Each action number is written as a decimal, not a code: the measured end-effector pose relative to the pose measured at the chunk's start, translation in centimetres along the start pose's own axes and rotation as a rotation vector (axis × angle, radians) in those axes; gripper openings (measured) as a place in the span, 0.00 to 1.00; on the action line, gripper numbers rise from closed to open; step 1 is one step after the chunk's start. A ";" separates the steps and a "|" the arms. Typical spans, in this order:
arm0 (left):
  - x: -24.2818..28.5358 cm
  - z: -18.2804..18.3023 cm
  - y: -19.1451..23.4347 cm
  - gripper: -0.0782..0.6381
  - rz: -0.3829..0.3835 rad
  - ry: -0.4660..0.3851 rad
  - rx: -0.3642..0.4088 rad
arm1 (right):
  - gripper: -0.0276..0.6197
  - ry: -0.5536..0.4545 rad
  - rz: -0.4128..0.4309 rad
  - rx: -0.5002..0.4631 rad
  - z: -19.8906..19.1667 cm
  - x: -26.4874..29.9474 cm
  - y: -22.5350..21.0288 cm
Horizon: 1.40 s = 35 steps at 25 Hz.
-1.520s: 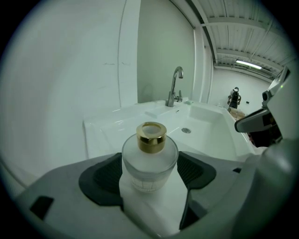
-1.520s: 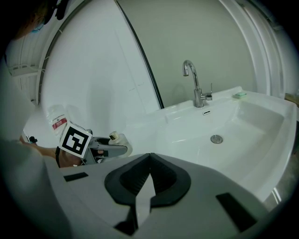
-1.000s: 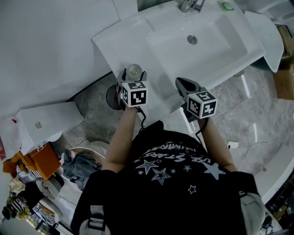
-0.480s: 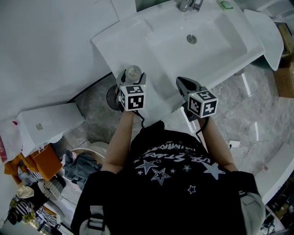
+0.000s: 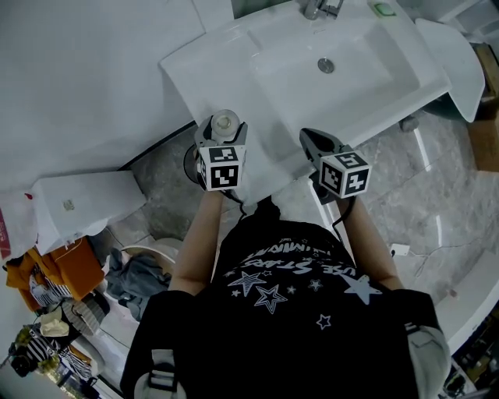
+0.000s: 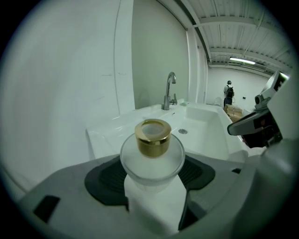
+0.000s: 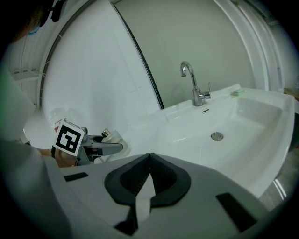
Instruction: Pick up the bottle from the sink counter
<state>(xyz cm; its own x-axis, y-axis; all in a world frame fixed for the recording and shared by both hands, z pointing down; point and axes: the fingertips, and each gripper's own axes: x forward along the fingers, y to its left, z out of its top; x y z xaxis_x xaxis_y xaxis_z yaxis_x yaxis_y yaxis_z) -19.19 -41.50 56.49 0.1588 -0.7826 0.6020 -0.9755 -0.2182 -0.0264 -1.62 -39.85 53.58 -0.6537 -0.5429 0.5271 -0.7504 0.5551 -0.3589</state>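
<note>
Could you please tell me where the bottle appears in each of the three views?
Head view: bottle above centre, slightly left.
Left gripper view: bottle dead centre, clamped between the jaws.
Right gripper view: bottle small, at mid-left.
Shared landmark: faucet.

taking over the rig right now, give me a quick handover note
Left gripper: shut on the bottle, on its frosted body below the gold cap.
Right gripper: shut, empty, over the front rim of the sink counter.
Bottle: at the counter's front left corner; can't tell whether it has left the surface.
Done: the grasp.
Left: lift the bottle clear, probably straight up.
</note>
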 end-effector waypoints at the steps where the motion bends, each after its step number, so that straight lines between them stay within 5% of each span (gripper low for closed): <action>1: -0.5 0.2 -0.2 0.58 0.000 -0.010 0.002 | 0.05 -0.003 0.004 -0.002 -0.1 -0.3 0.1; 16: -9.4 0.1 -4.5 0.58 0.009 -0.051 -0.043 | 0.05 -0.046 0.068 -0.031 -2.2 -6.3 2.0; 35: -21.7 -4.5 -13.7 0.58 0.051 -0.109 -0.101 | 0.05 -0.074 0.138 -0.065 -8.3 -17.9 5.0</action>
<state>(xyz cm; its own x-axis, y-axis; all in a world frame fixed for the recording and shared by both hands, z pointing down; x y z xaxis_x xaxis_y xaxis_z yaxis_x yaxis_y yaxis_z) -9.96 -18.95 47.37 0.1185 -0.8510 0.5116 -0.9923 -0.1207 0.0291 7.15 -22.16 48.73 -0.7575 -0.5019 0.4175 -0.6464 0.6661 -0.3721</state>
